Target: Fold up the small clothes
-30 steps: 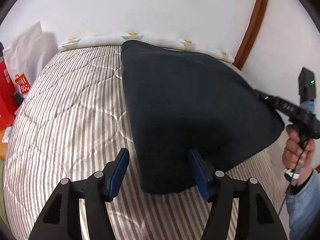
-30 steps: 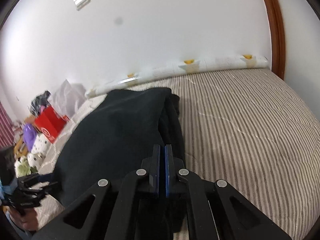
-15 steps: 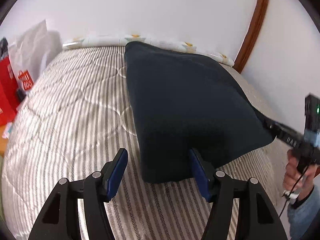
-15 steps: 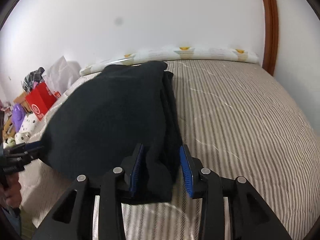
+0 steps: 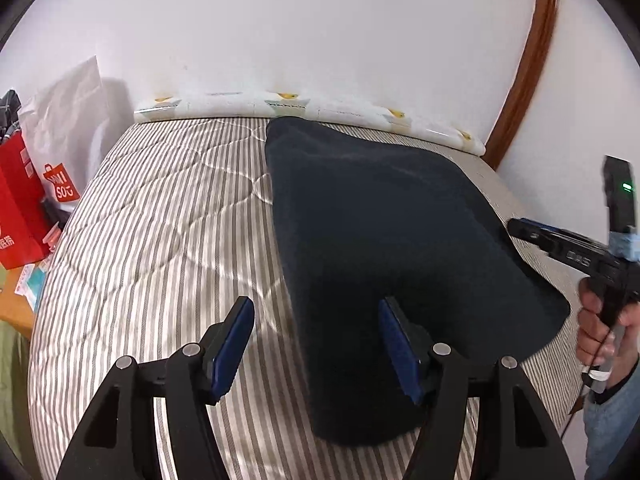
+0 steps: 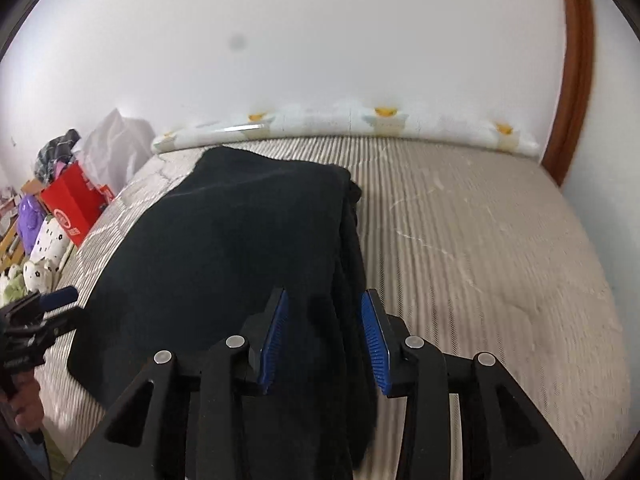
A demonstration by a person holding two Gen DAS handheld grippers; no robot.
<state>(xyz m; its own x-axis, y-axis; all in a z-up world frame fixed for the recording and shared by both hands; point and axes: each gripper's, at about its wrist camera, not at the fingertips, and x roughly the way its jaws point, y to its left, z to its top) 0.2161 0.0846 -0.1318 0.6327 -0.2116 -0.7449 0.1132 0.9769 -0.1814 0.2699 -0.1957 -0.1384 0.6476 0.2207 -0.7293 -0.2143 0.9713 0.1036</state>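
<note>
Your left gripper (image 5: 316, 344) stood with its blue-padded jaws spread wide and nothing pinched between them: the left pad hung over bare striped mattress (image 5: 152, 240), while the right pad sat over the near corner of the dark garment (image 5: 380, 232) without gripping it. That garment, a folded black piece, lay flat on the mattress and filled the centre and right of the left wrist view, its far end reaching up toward the patterned roll (image 5: 288, 100) along the white wall (image 5: 320, 20). At the right edge of that same view your right hand (image 5: 604, 328) held the other tool, whose fingers reached in toward the garment's right edge. In the right wrist view your right gripper (image 6: 325, 340) had its jaws partway apart, narrower than the left pair; the garment's thick folded edge (image 6: 344, 280) ran between the pads, but neither pad pressed on it. The garment (image 6: 224, 240) there covered the centre and left of the frame, with bare mattress (image 6: 480, 240) to the right. Your left gripper (image 6: 56, 300) showed at the lower left edge, beside the garment's near left corner. A red bag (image 5: 20, 208) and a white bag (image 5: 68, 112) stood at the left of the left wrist view, and soft toys (image 6: 44, 256) sat at the left of the right wrist view. A curved wooden trim (image 5: 528, 60) ran down the upper right.
</note>
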